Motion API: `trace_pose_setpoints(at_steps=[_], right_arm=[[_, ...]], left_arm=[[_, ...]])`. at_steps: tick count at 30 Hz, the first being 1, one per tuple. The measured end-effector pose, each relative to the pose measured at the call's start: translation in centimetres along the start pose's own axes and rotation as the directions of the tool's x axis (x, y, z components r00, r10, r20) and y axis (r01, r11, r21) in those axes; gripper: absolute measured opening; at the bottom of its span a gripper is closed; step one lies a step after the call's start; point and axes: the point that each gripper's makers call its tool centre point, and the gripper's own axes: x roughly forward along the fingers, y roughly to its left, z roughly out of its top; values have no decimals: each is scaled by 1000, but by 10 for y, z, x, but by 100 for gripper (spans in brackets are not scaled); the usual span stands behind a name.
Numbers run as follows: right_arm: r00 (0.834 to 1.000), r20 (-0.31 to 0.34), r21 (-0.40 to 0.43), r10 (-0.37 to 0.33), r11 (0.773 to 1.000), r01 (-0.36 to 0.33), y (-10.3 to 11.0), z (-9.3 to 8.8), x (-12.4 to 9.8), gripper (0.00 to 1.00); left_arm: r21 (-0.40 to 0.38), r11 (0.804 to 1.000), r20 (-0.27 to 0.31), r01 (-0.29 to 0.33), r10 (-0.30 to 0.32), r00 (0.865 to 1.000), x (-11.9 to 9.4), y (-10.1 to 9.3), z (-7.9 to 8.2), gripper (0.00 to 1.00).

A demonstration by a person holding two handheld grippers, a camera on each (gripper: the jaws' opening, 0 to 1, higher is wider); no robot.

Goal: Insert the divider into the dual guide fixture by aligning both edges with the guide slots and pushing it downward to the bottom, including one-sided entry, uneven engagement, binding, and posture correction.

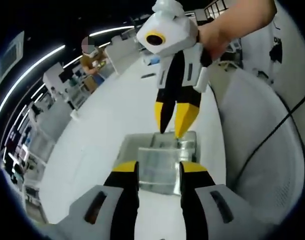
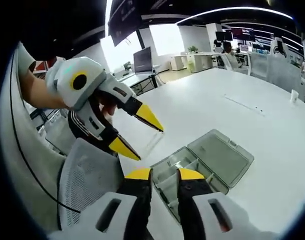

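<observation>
A clear plastic compartment box (image 2: 180, 172) lies open on the white table (image 2: 217, 100), its lid (image 2: 220, 155) folded flat beside it. In the left gripper view the box (image 1: 162, 162) sits just beyond my left gripper (image 1: 159, 169), whose jaws stand wide apart with nothing gripped. My right gripper (image 1: 172, 127) hangs point-down over the far side of the box, held by a hand (image 1: 232, 25), jaws a little apart. In the right gripper view my right gripper (image 2: 165, 175) aims at the compartments, and the left gripper (image 2: 138, 135) hovers open at the left. No separate divider can be made out among the clear walls.
A white mesh chair (image 1: 257, 145) stands close at the table's edge, also seen as the chair (image 2: 87, 185) under the left gripper. A black cable (image 1: 272, 130) runs over it. Monitors (image 2: 142, 60) and desks stand far off. A person (image 1: 92, 57) sits in the background.
</observation>
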Motion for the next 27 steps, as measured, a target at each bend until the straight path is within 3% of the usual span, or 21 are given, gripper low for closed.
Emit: trace_pose_setpoints(at_steps=[27], right_arm=[[995,93,115,29,993,-39,2,23,-2,11]], left_arm=[[34,998,11,-58,57,998,5,6,10,29]])
